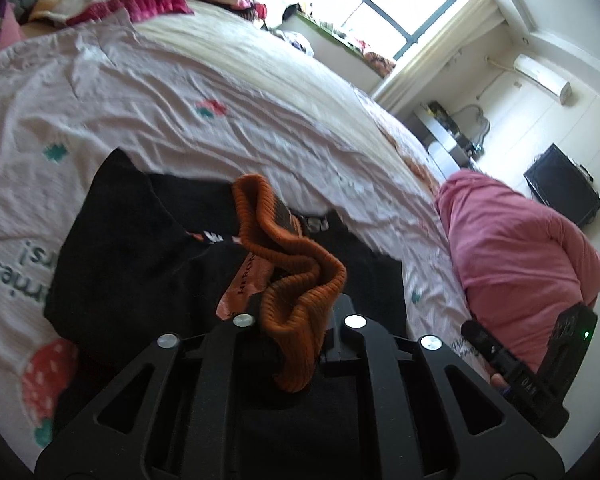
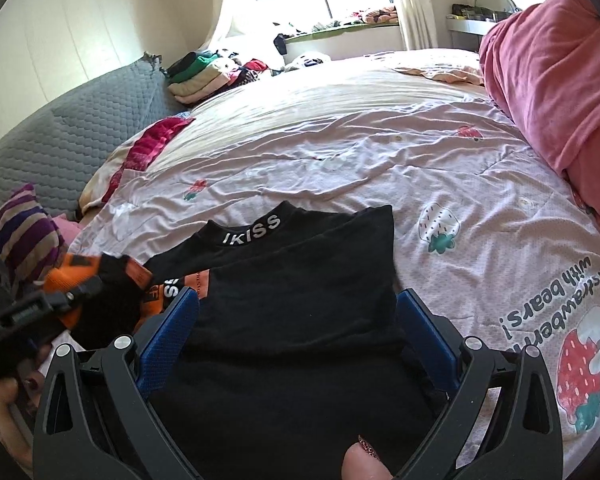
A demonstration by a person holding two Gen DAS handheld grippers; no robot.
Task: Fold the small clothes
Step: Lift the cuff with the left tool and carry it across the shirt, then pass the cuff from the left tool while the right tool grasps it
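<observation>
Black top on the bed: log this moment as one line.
left gripper: shut on orange cuff | right gripper: open over black top | bed cover

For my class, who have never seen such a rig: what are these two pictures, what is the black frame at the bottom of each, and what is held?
A person holds a hand-held gripper in each hand, with a camera looking along its jaws. The left view shows the left gripper with jaws shut on the orange ribbed cuff of a black garment on the strawberry-print bedspread. In the right view, the right gripper has open jaws either side of the garment.
</observation>
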